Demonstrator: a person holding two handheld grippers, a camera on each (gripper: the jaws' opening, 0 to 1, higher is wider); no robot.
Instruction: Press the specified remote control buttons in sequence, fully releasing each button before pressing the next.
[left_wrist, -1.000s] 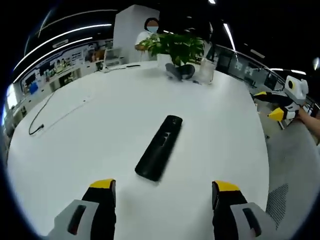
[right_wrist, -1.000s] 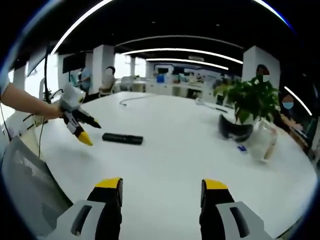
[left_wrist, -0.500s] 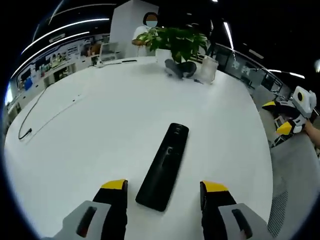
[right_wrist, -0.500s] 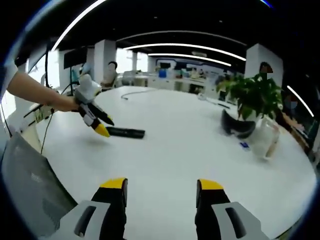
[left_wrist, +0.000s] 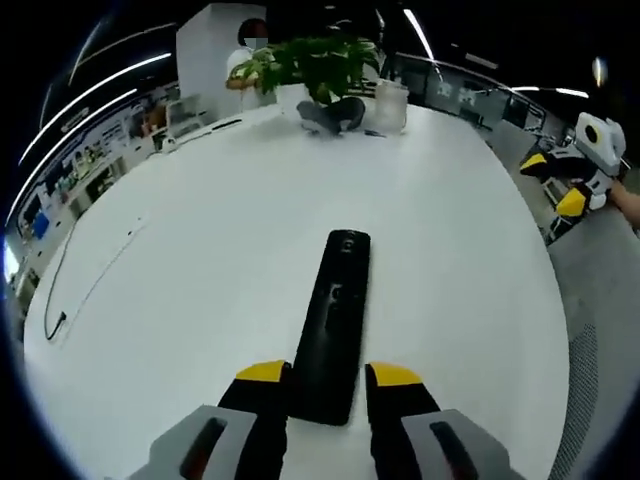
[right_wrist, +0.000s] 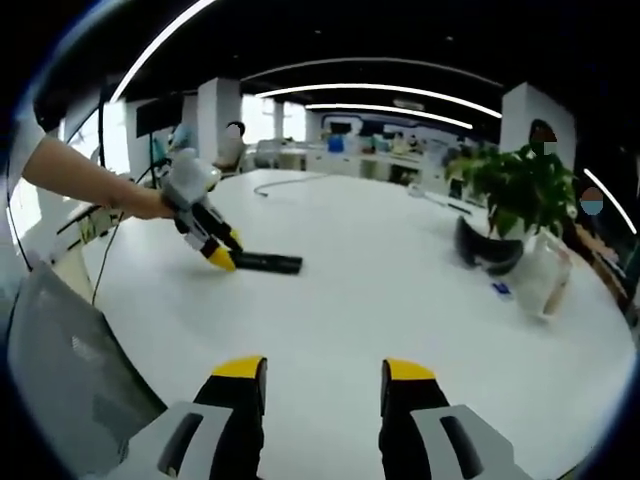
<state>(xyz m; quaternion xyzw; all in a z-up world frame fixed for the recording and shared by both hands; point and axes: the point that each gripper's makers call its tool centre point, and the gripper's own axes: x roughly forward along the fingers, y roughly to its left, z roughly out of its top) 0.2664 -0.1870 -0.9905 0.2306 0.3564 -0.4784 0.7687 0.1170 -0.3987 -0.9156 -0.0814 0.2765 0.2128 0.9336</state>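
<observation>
While left gripper (left_wrist: 326, 378) fingers clamp remote (left_wrist: 335, 320) end, right gripper (right_wrist: 323, 372) fingers apart, empty; potted plant (left_wrist: 310, 62), cable (left_wrist: 90, 290) well clear.

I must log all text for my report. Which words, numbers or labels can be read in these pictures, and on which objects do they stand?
No text can be read.
Remote control: button markings too small to read.
Wall posters behind the table: blurred, unreadable.

Remote control (left_wrist: 335, 325) button markings too small; near end between jaws.
</observation>
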